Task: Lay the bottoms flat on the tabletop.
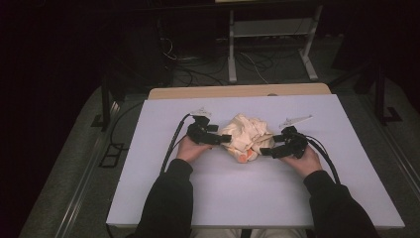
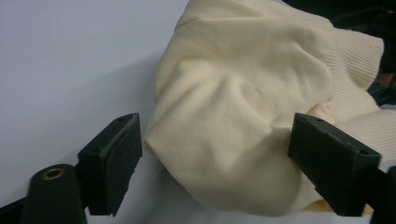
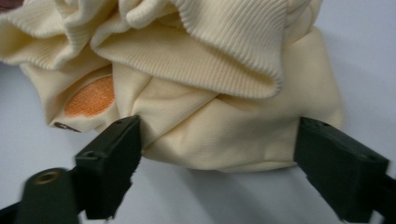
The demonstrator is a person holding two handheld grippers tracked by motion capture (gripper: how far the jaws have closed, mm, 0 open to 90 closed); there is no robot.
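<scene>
Room dark, table (image 1: 247,198) brightly lit from above; soft shadows; close views slightly blurred.

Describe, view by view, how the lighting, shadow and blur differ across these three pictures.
High view: lit white table, room beyond nearly black. Left gripper view: cream garment fairly sharp, soft shadow beside it. Right gripper view: the near black jaws look smeared, garment's ribbing crisp.

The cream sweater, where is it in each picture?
High view: the cream sweater lies crumpled mid-table, between the two hand-held grippers.
Left gripper view: it fills the middle and right, a bulge of it between the black jaws.
Right gripper view: it spans the top and middle, its lower edge between the jaws.
Shared landmark: the white table under it, seen in all three.
</scene>
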